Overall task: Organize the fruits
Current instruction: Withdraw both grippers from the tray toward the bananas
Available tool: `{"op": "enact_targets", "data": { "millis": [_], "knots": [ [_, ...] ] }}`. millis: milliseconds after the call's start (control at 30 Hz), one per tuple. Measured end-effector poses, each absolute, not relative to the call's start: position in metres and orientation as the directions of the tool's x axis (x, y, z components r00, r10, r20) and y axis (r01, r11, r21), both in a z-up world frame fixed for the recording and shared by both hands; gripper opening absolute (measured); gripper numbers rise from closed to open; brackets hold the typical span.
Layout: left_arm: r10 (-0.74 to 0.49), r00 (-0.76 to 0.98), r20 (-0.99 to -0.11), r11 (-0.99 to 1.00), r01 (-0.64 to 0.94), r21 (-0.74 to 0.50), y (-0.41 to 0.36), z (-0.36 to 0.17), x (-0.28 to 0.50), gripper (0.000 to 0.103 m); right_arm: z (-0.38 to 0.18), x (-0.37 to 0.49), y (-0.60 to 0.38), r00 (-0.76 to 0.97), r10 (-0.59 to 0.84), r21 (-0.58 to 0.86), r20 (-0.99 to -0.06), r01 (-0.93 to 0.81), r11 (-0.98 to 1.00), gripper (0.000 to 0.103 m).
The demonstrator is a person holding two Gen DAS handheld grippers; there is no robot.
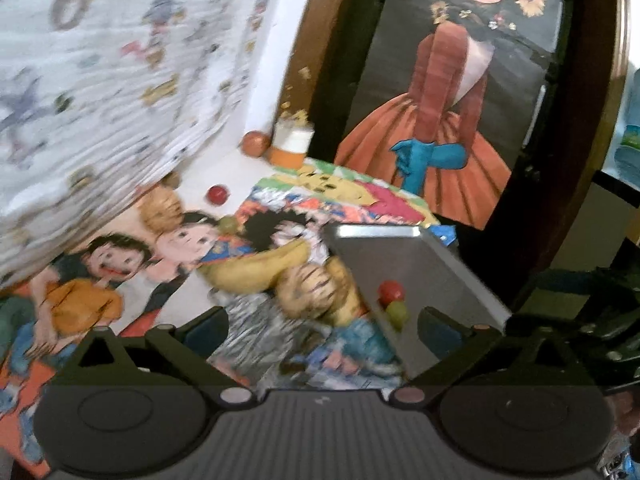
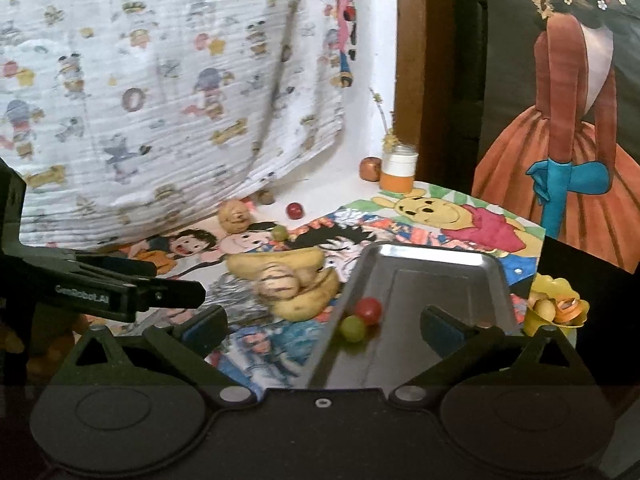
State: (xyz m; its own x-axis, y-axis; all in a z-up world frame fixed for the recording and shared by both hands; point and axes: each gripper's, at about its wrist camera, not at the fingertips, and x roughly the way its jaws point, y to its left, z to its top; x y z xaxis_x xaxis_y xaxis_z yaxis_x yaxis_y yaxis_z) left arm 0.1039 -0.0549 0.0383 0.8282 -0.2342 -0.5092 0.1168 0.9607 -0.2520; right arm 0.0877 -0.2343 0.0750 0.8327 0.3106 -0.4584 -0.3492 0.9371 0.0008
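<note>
A steel tray lies on the cartoon-print table cover and holds a red grape and a green grape. Left of it lie bananas with a striped yellow fruit on them. Farther back are a loose green grape, a red grape and a tan round fruit. My right gripper is open and empty, over the tray's near left edge. My left gripper is open and empty; it shows in the right wrist view.
A white and orange jar and a brown apple-like ball stand at the back. A printed cloth hangs at the left. A yellow flower-shaped bowl sits at the table's right edge, before a painted panel.
</note>
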Motion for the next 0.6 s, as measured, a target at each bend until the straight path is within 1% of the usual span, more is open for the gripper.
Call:
{"op": "enact_targets", "data": {
  "millis": [267, 467, 600],
  "knots": [
    [-0.179, 0.808, -0.561, 0.969, 0.046, -0.244, -0.018, 0.021, 0.077, 0.103, 0.056, 0.077, -0.203, 0.775, 0.332, 0.031, -0.538, -0.375, 0.926, 0.102],
    [-0.157, 0.787, -0.597, 0.976, 0.031, -0.215, 0.004, 0.014, 0.070, 0.103, 0.050, 0.078, -0.180, 0.738, 0.344, -0.009, -0.580, -0.428, 0.904, 0.102],
    [-0.131, 0.773, -0.620, 0.984, 0.027, -0.174, 0.014, 0.010, 0.069, 0.103, 0.044, 0.086, -0.172, 0.716, 0.341, -0.035, -0.609, -0.454, 0.890, 0.102]
  ]
}}
